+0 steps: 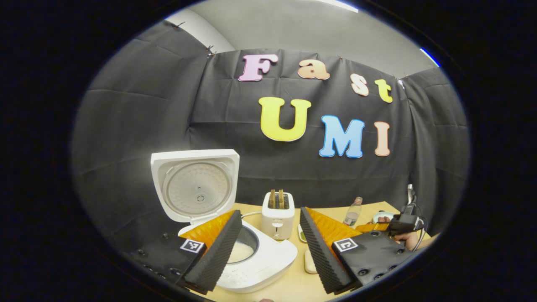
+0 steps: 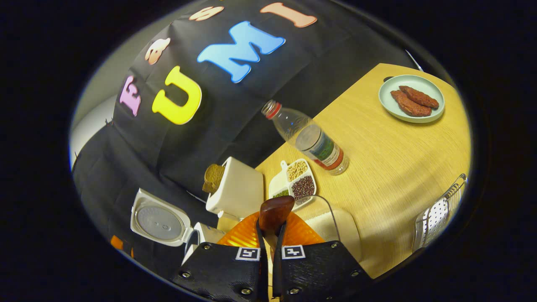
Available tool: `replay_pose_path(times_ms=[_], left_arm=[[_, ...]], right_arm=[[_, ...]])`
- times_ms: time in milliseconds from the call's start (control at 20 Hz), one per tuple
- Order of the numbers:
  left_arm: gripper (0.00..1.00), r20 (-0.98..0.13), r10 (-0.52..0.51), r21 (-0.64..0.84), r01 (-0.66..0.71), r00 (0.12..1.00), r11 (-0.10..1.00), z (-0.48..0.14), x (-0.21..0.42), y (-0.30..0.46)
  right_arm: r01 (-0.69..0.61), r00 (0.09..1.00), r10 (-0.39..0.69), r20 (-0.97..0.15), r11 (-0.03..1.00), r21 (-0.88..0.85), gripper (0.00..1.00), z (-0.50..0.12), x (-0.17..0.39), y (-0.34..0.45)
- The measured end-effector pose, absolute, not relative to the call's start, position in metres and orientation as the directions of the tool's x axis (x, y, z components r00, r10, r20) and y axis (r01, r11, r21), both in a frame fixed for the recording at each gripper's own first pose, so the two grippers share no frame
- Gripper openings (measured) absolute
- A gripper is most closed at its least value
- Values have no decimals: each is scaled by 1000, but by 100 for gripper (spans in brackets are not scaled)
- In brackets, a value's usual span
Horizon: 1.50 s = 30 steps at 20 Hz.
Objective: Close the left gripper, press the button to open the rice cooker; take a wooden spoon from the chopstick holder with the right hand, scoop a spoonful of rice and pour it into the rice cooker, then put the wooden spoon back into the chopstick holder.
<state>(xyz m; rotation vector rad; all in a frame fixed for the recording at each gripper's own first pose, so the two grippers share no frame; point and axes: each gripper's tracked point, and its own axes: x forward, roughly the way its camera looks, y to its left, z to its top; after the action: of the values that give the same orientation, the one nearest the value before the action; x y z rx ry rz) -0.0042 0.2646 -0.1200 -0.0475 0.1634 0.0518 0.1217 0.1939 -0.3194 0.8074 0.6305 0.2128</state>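
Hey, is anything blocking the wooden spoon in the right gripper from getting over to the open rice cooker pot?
Partly. The white toaster stands between the dark wooden spoon, clamped in the right gripper, and the white rice cooker. The cooker's lid is up and its pot uncovered, so passing above the toaster looks clear.

White rice cooker (image 1: 251, 256) at lower centre-left of the left gripper view, lid (image 1: 196, 188) raised upright, pale inner pot exposed. Dark brown wooden spoon (image 2: 275, 214) at lower centre of the right gripper view, bowl up, handle pinched. Clear container of white rice (image 2: 325, 224) just right of it. Perforated chopstick holder (image 2: 436, 218) at right edge.
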Motion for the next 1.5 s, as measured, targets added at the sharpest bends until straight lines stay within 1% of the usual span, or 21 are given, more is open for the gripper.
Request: replay_pose_path(times_ms=[100,250,400,450,500,550,750,950,1050,1200,1500], left_arm=[[96,-164,46,-48,-55,985,997,-120,-2,264],[96,-156,39,-53,-48,987,997,-117,-2,262],[96,-138,29,-41,-35,990,999,-113,-3,260],[96,-131,25,-34,-30,991,999,-112,-4,260],[96,-125,13,-31,-17,992,999,-112,-6,260],[96,-119,-6,-29,3,993,1000,-111,-6,257],[96,-122,-1,-22,-1,993,1000,-116,-11,273],[96,-121,17,-24,-19,992,1000,-120,-21,290],[96,-122,21,-17,-24,992,1000,-124,-27,297],[96,-122,15,-15,-17,992,1000,-130,-34,306],[96,-126,43,-8,-45,991,999,-136,-50,333]], right_arm=[[59,825,409,-391,625,779,5,-296,123,184],[66,861,407,-304,503,862,4,-261,126,172],[51,879,416,-232,402,914,5,-227,129,171],[41,881,422,-212,379,925,1,-218,130,172],[30,882,431,-191,352,935,4,-207,130,176],[23,883,435,-175,333,943,5,-198,131,179],[-26,876,463,-136,326,945,4,-168,131,197],[-76,854,507,-115,341,937,4,-143,129,226],[-102,839,535,-96,330,939,4,-132,130,244],[-112,819,568,-83,300,947,4,-124,132,267],[-151,764,639,-82,300,942,4,-113,132,315]])
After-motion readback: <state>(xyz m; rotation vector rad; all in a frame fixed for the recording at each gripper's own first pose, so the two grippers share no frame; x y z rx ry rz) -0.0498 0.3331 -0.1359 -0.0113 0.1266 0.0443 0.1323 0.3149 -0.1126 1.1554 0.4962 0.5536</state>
